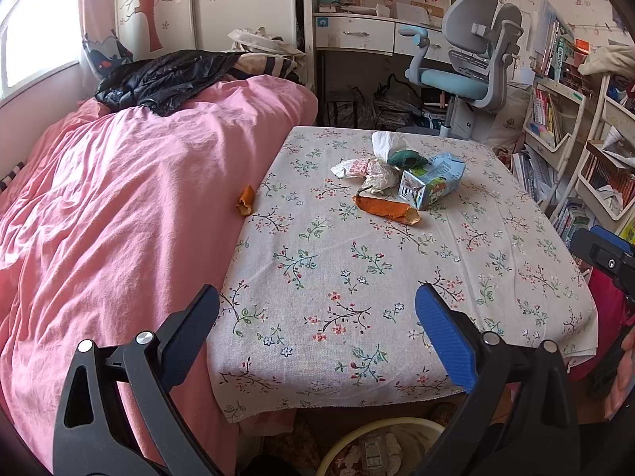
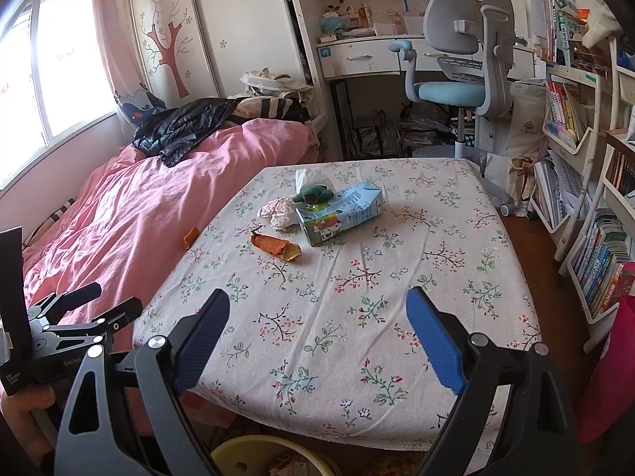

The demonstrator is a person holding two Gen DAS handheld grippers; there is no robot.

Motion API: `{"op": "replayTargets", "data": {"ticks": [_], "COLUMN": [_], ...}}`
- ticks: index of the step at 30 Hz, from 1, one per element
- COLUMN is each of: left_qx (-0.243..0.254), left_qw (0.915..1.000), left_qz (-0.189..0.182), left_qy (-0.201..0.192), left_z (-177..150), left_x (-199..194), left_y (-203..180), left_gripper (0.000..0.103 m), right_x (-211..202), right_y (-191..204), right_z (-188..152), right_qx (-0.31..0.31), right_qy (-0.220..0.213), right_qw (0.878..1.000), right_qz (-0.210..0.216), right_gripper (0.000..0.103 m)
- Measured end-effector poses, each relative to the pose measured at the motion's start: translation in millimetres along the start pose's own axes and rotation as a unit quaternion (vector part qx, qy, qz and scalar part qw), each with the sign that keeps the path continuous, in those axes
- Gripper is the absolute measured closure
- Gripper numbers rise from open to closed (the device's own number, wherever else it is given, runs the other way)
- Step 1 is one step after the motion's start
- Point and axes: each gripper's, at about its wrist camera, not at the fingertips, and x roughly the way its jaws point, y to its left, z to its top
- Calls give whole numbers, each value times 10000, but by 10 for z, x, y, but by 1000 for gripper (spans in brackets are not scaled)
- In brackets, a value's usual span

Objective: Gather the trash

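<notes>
Trash lies far across the floral table [image 1: 357, 277], untouched. Nearest, both grippers hang over the near edge, the left [image 1: 317, 317] and right [image 2: 317, 317], jaws spread and empty, with a bin [image 2: 254, 456] below. Farther on lie a peel [image 1: 387, 208], then a carton [image 1: 434, 182], wrapper [image 1: 369, 172] and tissue [image 1: 387, 142]; a small peel [image 1: 246, 200] sits at the table's left edge.

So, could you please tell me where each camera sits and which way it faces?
Left wrist: on the left tool, facing down over the table; its open fingers show.
Right wrist: on the right tool, same heading; the left tool shows at its left.
Shared: carton, orange peel, bin below.
</notes>
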Motion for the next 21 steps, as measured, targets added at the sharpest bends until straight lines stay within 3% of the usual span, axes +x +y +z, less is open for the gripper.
{"op": "replayTargets", "data": {"ticks": [21], "left_qx": [346], "left_qw": [9990], "left_qz": [200], "left_qy": [221], "left_z": [-90], "left_x": [139], "left_y": [-78], "left_gripper": [8], "right_x": [14], "right_y": [-13], "right_z": [-53], "right_qx": [79], "right_qy": [29], "right_qw": [10000], "right_qz": [44], "right_gripper": [16]}}
